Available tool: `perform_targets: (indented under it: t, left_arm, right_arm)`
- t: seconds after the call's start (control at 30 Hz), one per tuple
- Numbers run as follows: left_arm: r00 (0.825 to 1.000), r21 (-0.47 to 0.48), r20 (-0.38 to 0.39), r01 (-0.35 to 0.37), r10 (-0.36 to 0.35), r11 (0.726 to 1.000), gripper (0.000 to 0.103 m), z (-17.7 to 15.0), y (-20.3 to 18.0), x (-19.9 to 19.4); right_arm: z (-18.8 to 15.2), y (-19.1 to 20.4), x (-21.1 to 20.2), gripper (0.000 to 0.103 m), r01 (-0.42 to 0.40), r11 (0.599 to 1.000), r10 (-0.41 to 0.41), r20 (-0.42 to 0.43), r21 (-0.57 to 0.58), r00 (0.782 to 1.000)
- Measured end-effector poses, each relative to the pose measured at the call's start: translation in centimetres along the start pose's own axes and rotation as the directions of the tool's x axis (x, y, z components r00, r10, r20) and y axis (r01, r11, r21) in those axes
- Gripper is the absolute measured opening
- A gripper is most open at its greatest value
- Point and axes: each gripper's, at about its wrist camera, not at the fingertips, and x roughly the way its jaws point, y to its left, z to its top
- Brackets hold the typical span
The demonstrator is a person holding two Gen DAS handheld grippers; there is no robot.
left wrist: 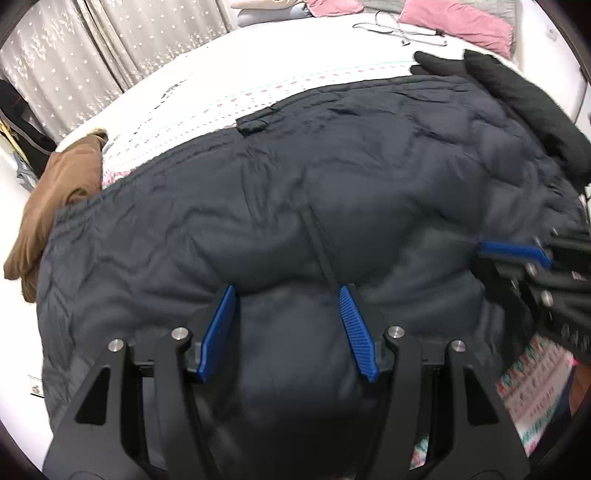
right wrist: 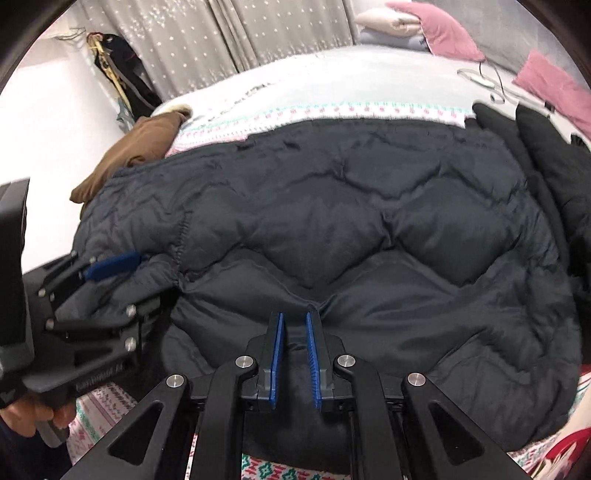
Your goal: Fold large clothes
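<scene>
A bed (left wrist: 295,55) with a white cover carries a patterned blanket (left wrist: 207,107) with small red and green marks, and a brown garment (left wrist: 59,192) lies bunched at its left edge. Far across it lie pink pillows (left wrist: 458,22) and wire hangers (left wrist: 402,31) — behind them hangs a grey star-dotted curtain (right wrist: 221,40). A black garment (right wrist: 546,162) lies heaped at the right.

jacket (right wrist: 332,229) near hem hidden under gripper frames; right gripper (left wrist: 517,251) motion-blurred, cut by edge; bedspread (right wrist: 314,110) mostly covered
</scene>
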Motion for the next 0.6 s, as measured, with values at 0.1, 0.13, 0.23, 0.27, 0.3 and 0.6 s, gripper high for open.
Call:
perform_targets:
  t: [0.1, 0.13, 0.23, 0.27, 0.3, 0.6]
  left_arm:
    - [0.999, -0.003, -0.030, -0.018, 0.018, 1.000, 0.064, 1.3, 0.2, 1.1]
    - [0.999, 0.004, -0.042, -0.034, 0.034, 0.999, 0.066, 2.1, 0.2, 1.6]
    - [0.996, 0.023, -0.055, -0.073, 0.074, 0.997, 0.071, 4.4, 0.4, 2.8]
    - [0.994, 0.020, -0.062, -0.083, 0.084, 0.996, 0.072, 5.1, 0.6, 3.2]
    - [0.993, 0.009, -0.072, -0.091, 0.091, 0.996, 0.072, 5.9, 0.8, 3.7]
    - [0.958, 0.010, -0.149, -0.247, 0.246, 0.969, 0.072, 10.9, 2.1, 9.5]
  right_arm:
    - [0.1, -0.4, 0.8, 0.011, -0.007, 1.000, 0.007, -0.019, 0.009, 1.000]
    - [0.0, -0.5, 0.8, 0.011, -0.008, 1.000, 0.008, -0.023, 0.009, 1.000]
    - [0.1, -0.7, 1.0, 0.011, -0.015, 1.000, 0.016, -0.036, 0.013, 0.999]
    - [0.2, -0.8, 1.1, 0.011, -0.021, 1.000, 0.021, -0.044, 0.015, 0.999]
    - [0.2, -0.9, 1.1, 0.011, -0.025, 0.999, 0.026, -0.048, 0.019, 0.998]
    - [0.4, -1.5, 1.5, 0.011, -0.070, 0.996, 0.073, -0.086, 0.046, 0.994]
